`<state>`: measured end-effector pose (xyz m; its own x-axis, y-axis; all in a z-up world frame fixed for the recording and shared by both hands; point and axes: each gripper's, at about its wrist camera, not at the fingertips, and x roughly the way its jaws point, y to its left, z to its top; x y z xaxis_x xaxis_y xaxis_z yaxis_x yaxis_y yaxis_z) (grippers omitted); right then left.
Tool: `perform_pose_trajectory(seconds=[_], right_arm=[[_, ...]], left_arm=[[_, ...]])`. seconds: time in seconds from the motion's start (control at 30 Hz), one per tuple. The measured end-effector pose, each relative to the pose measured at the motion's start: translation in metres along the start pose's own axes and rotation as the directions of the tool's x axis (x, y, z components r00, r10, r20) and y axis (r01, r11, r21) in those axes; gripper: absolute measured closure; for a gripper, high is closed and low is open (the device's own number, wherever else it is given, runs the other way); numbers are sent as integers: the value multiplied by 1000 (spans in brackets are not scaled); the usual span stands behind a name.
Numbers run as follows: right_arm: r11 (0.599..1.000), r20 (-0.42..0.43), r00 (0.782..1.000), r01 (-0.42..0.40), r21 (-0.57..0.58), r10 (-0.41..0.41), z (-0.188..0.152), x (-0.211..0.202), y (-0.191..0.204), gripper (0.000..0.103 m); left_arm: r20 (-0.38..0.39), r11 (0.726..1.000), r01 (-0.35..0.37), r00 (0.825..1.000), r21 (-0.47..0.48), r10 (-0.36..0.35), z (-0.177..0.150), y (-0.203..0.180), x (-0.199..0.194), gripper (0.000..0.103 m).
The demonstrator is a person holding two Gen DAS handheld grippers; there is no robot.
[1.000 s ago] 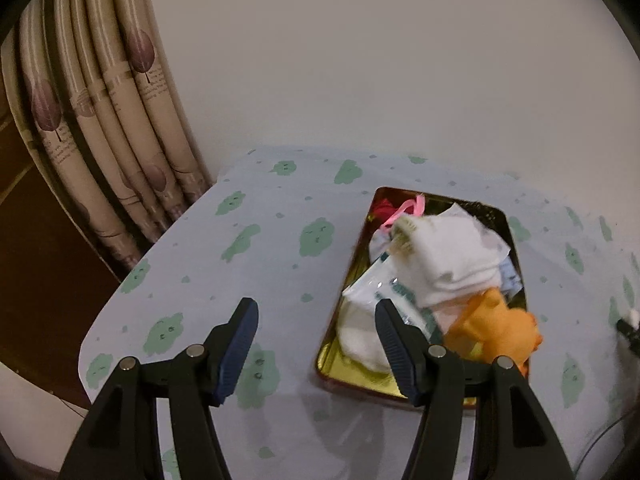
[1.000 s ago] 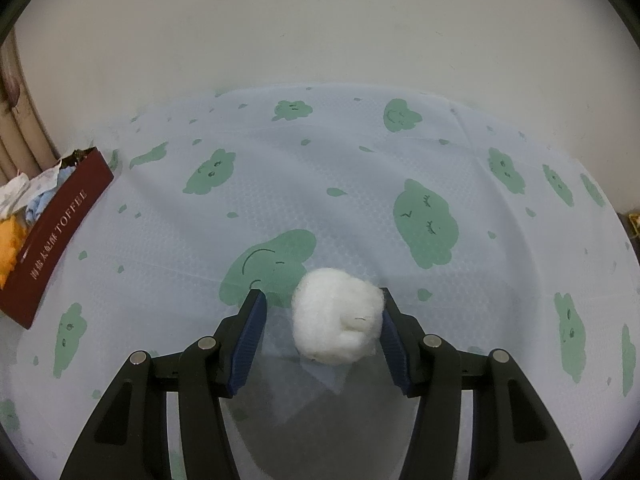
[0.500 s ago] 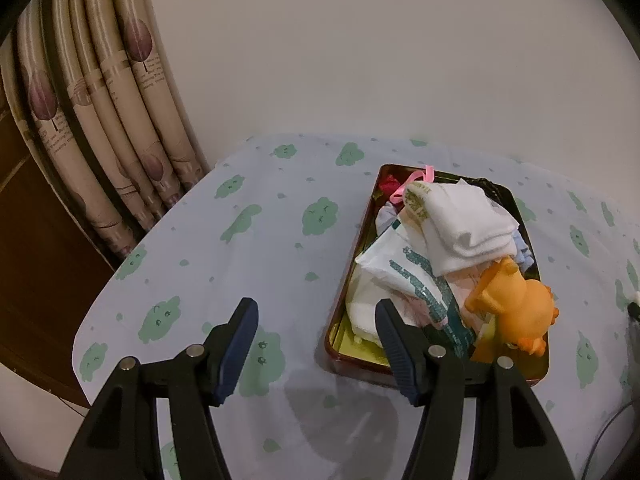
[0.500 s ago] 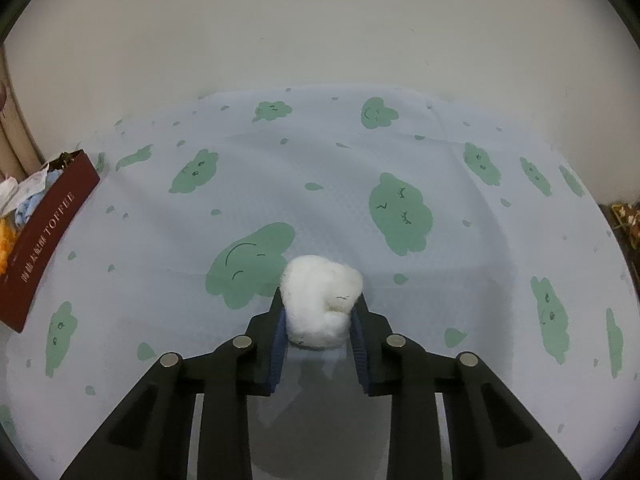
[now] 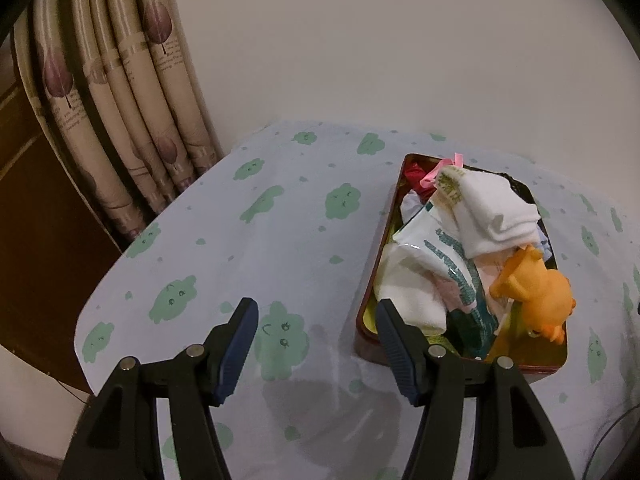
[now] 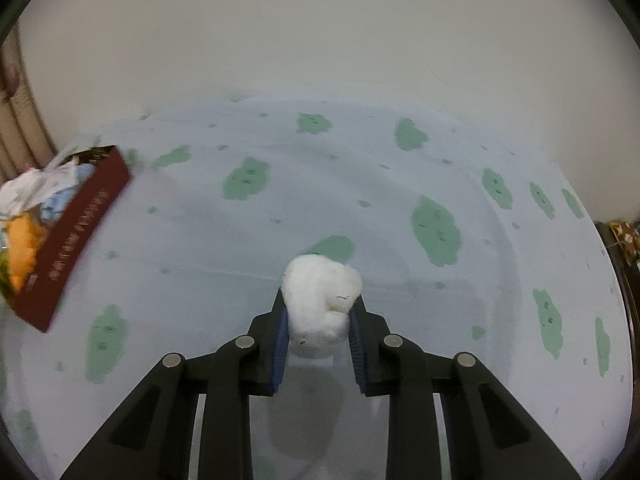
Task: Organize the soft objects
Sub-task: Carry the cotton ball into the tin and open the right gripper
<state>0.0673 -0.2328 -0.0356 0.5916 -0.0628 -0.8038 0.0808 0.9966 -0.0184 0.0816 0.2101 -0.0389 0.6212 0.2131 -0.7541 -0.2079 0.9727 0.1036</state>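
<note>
Plain off-white wall (image 5: 360,40) behind table (image 5: 280,240) with pale blue, green-cloud cloth. Beige leaf-print curtain (image 5: 132,112) far left, dark wood panel (image 5: 36,220) below. Dim warm light.

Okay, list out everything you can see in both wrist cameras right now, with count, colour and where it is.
cotton ball: one, white, clamped between the right gripper's fingers, above the tablecloth
tin: one, dark red outside, gold inside, on the table, ahead and right of the left gripper
white cloth: one, folded, on top of the pile in the tin
plush toy: one, orange, at the tin's near end
packet: one, white with green print, in the tin
pink ribbon: one, at the tin's far end
tablecloth: one, pale blue with green blobs
curtain: cream, left of the table
left gripper: black, blue pads, open, empty
right gripper: black, shut on the cotton ball
</note>
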Motion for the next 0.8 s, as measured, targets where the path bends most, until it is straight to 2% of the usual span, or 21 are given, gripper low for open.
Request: perform_pose_trajectory(seconds=[0.17,0.33,0.47,0.8], right_arm=[[994,18,997,-76,-83,78,10,-19,49,79],[967,20,984,-170,-190,176,16,-34,109,79],[931,-3,967,-245,-270,254,19,-43,159,79],[834,-57,928,-357,-420,368,16,-55,252,79]], left_arm=[[4,1000,-14,1000,-20,14,1,6,0,41],[8,999,-16,1000,-42,17,1,12,-1,41],[13,997,-20,1000,-70,21,2,20,-2,41],[8,990,-42,999,-137,43,6,43,-1,41]])
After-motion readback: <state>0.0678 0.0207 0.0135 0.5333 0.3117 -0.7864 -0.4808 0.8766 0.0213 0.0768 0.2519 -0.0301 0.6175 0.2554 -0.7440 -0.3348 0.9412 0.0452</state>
